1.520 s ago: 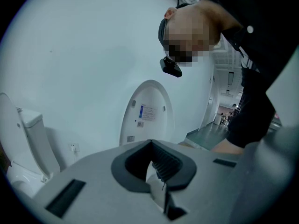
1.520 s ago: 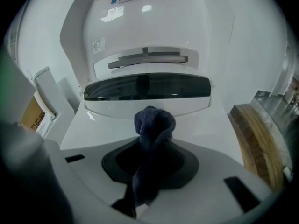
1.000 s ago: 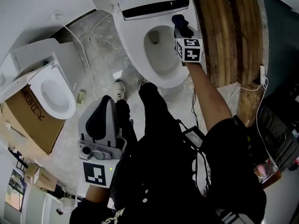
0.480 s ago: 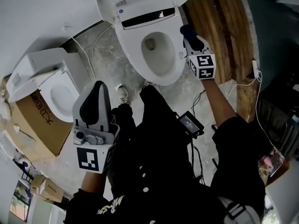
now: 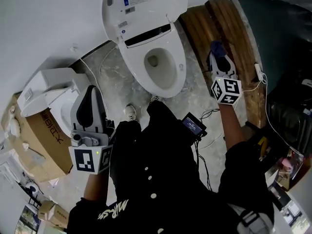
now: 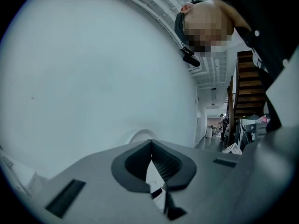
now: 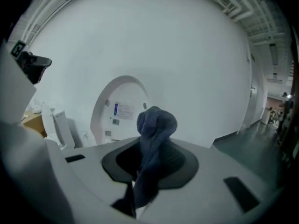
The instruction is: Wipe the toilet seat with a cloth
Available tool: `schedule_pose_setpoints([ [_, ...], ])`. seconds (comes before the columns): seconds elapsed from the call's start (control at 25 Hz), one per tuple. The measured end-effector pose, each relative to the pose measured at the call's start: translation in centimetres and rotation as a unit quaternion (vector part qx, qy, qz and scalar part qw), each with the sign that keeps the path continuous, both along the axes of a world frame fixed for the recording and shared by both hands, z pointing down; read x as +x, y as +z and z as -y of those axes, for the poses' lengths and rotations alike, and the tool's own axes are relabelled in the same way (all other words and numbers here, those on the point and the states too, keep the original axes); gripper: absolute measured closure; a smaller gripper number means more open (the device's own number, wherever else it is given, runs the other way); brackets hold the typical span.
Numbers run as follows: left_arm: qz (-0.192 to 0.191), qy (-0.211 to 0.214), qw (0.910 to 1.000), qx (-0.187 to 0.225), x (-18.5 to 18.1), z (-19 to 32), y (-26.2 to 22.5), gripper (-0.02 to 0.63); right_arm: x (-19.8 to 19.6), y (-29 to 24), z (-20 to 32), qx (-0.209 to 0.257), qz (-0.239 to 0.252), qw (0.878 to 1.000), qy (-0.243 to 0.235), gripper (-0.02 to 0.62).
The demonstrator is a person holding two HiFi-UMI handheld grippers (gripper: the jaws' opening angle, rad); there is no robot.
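Head view, toilet: a white oval toilet seat lies down on the bowl at the far centre, with the white raised lid standing behind it.
Head view, right gripper: the right gripper hangs to the right of the toilet, above brown wooden boards and clear of the seat.
Head view, cloth: a dark blue cloth bunches at the tip of the right gripper, touching neither seat nor bowl.
Head view, left gripper: the left gripper is held near the person in black clothing, on the left, well apart from the toilet.
Head view, surroundings: a second white toilet sits at the left on a brown cardboard box.
Left gripper view: the left gripper shows its jaws pressed together with nothing between them, facing a plain white wall; a brown wooden staircase rises at the far right.
Right gripper view: the right gripper has its jaws clamped on the dark blue cloth, which bulges above them; the raised lid stands beyond.
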State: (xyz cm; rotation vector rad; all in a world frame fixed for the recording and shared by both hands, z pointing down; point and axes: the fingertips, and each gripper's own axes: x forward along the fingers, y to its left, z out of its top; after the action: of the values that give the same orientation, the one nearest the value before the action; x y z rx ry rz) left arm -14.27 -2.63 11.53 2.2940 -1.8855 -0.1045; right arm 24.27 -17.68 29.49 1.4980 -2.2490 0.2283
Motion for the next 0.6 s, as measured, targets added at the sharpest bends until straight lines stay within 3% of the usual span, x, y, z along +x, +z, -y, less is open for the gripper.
schedule_pose_setpoints([
  [0.28, 0.019, -0.002, 0.9994, 0.029, -0.8, -1.3, -3.8, 0.597, 1.9, -7.8, -3.6, 0.070, 0.024, 0.996, 0.040, 0.508],
  [0.44, 0.035, -0.014, 0.9982, 0.047, -1.6, -2.3, -5.6, 0.597, 3.2, -11.9, -5.9, 0.110, 0.013, 0.992, 0.055, 0.508],
  [0.6, 0.042, -0.022, 0.9971, 0.060, -1.8, -3.0, -7.3, 0.597, 5.3, -14.7, -8.2, 0.122, 0.018, 0.989, 0.080, 0.508],
])
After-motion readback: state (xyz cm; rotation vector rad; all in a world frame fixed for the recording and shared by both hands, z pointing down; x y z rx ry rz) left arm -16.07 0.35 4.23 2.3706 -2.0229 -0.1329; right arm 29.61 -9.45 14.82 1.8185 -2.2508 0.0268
